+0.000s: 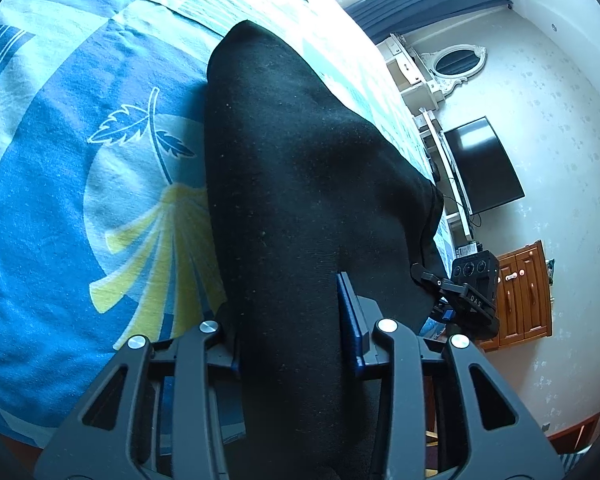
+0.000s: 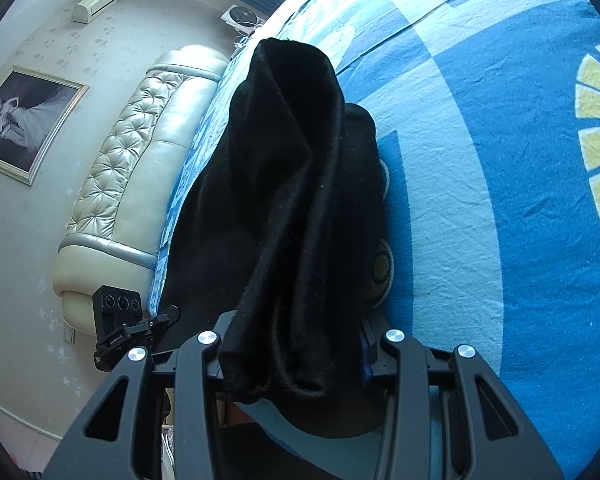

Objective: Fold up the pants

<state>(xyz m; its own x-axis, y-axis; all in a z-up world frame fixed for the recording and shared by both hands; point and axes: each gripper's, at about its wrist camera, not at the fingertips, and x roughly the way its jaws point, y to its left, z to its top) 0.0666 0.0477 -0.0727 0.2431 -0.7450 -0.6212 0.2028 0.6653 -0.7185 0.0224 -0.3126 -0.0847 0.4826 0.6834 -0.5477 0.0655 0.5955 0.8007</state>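
Both grippers, left [image 1: 292, 320] and right [image 2: 292, 344], are clamped on the black pants [image 1: 300, 180] above the bed [image 1: 80, 200].

The black pants [image 1: 300, 184] are matt, lint-flecked knit cloth; the bedsheet [image 1: 60, 208] is woven, faintly creased cotton; at 9 o'clock the tufted headboard [image 2: 140, 160] looks glossy leather; the cabinet [image 1: 528, 292] is varnished wood; gripper fingers [image 1: 350, 312] are matt plastic
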